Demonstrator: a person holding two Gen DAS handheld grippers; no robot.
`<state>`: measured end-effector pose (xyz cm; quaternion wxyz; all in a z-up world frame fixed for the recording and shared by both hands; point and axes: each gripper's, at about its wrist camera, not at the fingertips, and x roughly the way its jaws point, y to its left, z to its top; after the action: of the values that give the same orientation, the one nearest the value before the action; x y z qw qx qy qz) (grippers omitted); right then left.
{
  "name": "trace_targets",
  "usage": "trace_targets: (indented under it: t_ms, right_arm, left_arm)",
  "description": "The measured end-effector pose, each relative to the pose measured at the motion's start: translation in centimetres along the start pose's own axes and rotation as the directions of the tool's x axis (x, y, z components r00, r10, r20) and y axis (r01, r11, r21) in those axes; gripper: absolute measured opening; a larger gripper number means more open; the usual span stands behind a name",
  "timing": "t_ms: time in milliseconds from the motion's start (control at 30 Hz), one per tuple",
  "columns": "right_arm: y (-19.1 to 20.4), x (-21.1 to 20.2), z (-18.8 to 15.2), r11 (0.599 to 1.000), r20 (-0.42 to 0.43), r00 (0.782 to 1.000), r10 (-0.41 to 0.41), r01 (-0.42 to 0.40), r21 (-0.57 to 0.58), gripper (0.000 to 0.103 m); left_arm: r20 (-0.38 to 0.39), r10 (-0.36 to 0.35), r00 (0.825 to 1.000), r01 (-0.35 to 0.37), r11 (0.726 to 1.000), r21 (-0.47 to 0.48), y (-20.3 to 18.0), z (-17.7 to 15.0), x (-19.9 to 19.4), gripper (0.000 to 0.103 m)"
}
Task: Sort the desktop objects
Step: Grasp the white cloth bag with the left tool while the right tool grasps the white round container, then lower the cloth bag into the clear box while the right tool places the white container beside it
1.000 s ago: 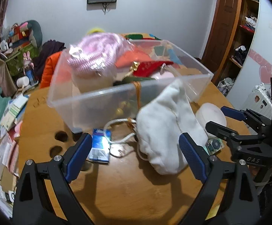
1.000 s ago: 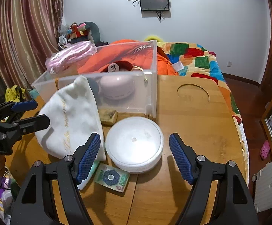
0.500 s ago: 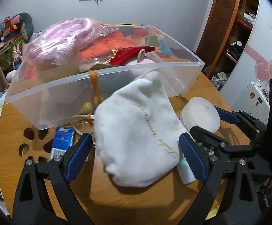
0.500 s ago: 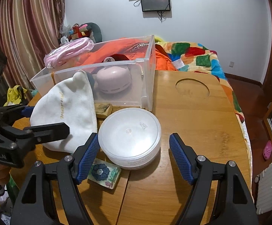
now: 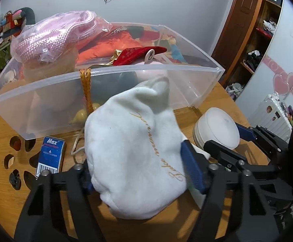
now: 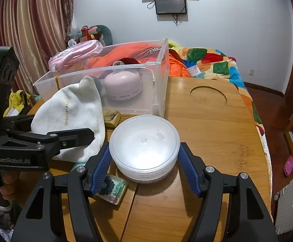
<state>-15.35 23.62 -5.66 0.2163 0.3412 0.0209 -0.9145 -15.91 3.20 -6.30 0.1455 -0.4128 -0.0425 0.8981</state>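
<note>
A white cloth pouch with gold lettering (image 5: pixel 134 157) lies on the wooden table before the clear plastic bin (image 5: pixel 126 84). My left gripper (image 5: pixel 140 173) has its blue pads pressed against both sides of the pouch. The pouch also shows in the right wrist view (image 6: pixel 71 119). A round white lidded jar (image 6: pixel 144 149) sits between the fingers of my right gripper (image 6: pixel 144 171), which touch or nearly touch its sides. The jar also shows in the left wrist view (image 5: pixel 217 129). The bin (image 6: pixel 158 84) holds a pink rope bag, orange cloth, a red pouch and a pink dome.
A blue Max staples box (image 5: pixel 50 155) lies left of the pouch. A small flowered card (image 6: pixel 112 189) lies under my right gripper's left finger. A wooden block (image 6: pixel 111 118) lies by the bin. The table (image 6: pixel 217 125) has a round cutout at the far right.
My left gripper moved forward and closed onto the white pouch. My right gripper moved forward around the white jar and its fingers narrowed toward the jar's sides.
</note>
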Motion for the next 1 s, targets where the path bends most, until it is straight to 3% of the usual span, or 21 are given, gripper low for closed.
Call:
trace_targets:
  t_ms: [133, 333, 500, 1000]
  right_arm:
    - [-0.4, 0.1, 0.1, 0.999, -0.008, 1.0, 0.004, -0.004, 0.032, 0.062]
    - [-0.4, -0.1, 0.3, 0.999, -0.005, 1.0, 0.0, 0.0, 0.044, 0.062]
    - [-0.2, -0.5, 0.5, 0.999, 0.006, 1.0, 0.001, -0.001, 0.044, 0.062]
    - [0.6, -1.6, 1.6, 0.999, 0.034, 0.999, 0.018, -0.019, 0.038, 0.062]
  left_arm:
    - [0.019, -0.006, 1.0, 0.006, 1.0, -0.008, 0.1, -0.2, -0.3, 0.05]
    - [0.048, -0.036, 0.998, 0.038, 0.998, -0.057, 0.9, -0.5, -1.1, 0.04]
    - [0.077, -0.006, 0.997, 0.01, 0.998, -0.058, 1.4, -1.1, -2.2, 0.037]
    - [0.098, -0.025, 0.995, 0.031, 0.997, -0.064, 2.3, -1.0, -4.1, 0.034]
